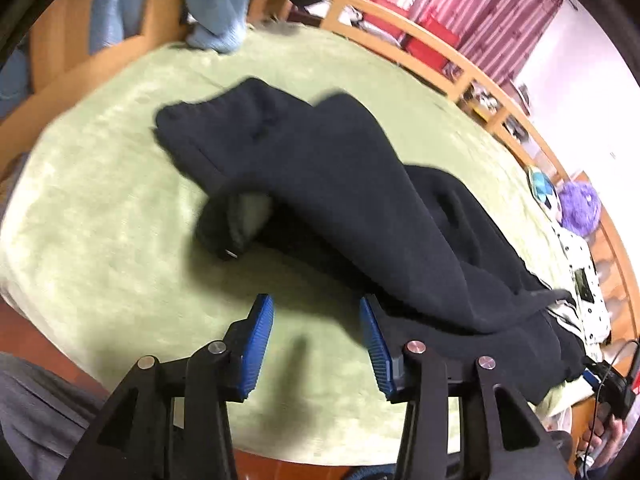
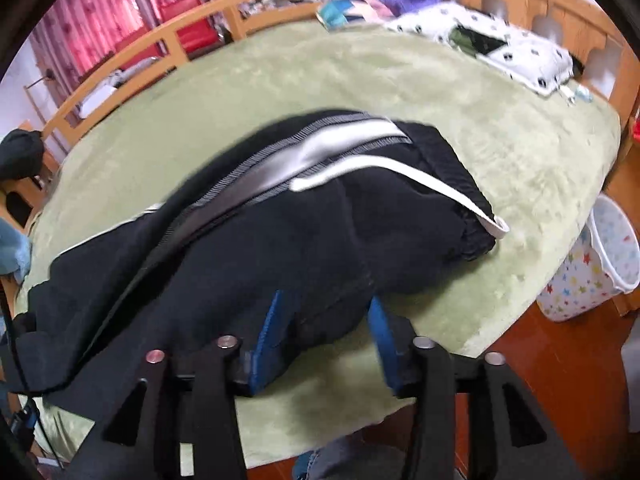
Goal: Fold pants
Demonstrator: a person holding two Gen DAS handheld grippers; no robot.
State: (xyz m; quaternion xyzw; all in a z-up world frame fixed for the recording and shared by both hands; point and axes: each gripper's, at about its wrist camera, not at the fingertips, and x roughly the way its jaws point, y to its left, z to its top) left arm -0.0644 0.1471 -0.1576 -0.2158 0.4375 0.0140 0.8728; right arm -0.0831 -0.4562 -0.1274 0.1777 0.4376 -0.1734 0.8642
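Left gripper (image 1: 316,320), jaws apart and empty, hangs over the green blanket (image 1: 100,208) just beside the near edge of the black pants (image 1: 320,168), which lie folded lengthwise across the bed. Right gripper (image 2: 326,324), jaws likewise parted, straddles a dark fold near the waistband (image 2: 460,184) without pinching it (blur hides whether the pads touch). Judged advice: regrip both ends evenly before the crosswise fold.

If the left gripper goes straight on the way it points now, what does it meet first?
Probably the green blanket: the left gripper is open, with only blanket between its fingers. The black pants begin just beyond its right finger; depth is unclear.
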